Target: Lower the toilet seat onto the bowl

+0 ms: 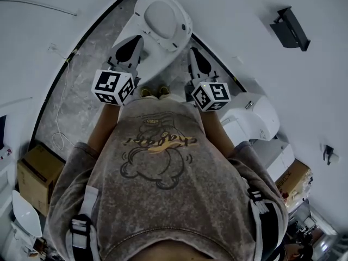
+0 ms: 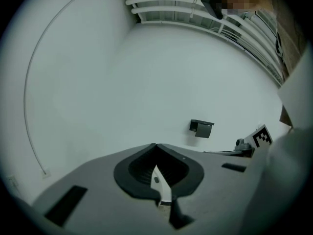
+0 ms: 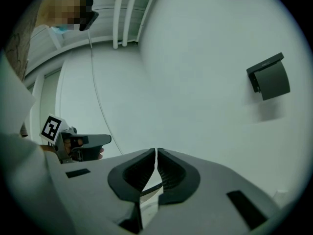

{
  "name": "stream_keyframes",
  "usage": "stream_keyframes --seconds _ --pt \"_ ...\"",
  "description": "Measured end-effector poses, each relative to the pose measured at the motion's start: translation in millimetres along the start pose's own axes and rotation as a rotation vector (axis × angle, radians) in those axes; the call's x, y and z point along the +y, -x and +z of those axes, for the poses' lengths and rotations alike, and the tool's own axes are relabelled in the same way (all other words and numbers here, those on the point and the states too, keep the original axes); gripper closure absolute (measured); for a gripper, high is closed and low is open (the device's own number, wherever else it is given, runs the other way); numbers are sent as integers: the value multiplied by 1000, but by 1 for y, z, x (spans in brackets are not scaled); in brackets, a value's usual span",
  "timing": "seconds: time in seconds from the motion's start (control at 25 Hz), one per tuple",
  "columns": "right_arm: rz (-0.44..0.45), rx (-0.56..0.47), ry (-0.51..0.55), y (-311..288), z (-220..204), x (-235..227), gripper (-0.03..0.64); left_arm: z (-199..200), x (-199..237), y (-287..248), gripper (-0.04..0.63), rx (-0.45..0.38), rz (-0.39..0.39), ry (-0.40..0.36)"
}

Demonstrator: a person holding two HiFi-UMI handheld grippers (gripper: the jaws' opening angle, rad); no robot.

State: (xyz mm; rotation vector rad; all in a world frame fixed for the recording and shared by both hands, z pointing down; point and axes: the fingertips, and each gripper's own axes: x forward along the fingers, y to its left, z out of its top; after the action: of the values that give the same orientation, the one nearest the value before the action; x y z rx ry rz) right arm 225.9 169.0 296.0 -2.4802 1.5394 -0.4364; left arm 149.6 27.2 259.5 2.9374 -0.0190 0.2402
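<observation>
The white toilet (image 1: 160,26) stands against the wall at the top of the head view, a smooth oval surface facing up; I cannot tell whether this is the seat or the lid. My left gripper (image 1: 133,47) hovers at the toilet's left flank and my right gripper (image 1: 197,56) at its right flank, and neither touches it. Both are shut with nothing between the jaws. The left gripper view has the left gripper (image 2: 155,146) aimed at bare white wall. The right gripper (image 3: 155,152) likewise faces the wall. The toilet is hidden in both gripper views.
A dark paper holder (image 1: 291,29) hangs on the wall to the right. More white toilets (image 1: 255,116) stand close at my right, with a cardboard box (image 1: 296,178) behind. Another cardboard box (image 1: 35,175) sits at left. A thin cable (image 1: 60,107) runs along the grey floor.
</observation>
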Motion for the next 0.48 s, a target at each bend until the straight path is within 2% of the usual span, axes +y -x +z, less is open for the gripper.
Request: stream_keyframes --seconds 0.2,0.36,0.44,0.48 --pt "23 -7 -6 -15 4 -6 573 0 6 -11 586 7 -1 0" --pt "50 -6 -8 -27 7 -10 463 0 10 -21 586 9 -5 1" --pt "59 -13 -12 -32 7 -14 378 0 10 -26 586 8 -7 1" --pt "58 -15 -14 -34 7 -16 362 1 10 -28 586 7 -8 2"
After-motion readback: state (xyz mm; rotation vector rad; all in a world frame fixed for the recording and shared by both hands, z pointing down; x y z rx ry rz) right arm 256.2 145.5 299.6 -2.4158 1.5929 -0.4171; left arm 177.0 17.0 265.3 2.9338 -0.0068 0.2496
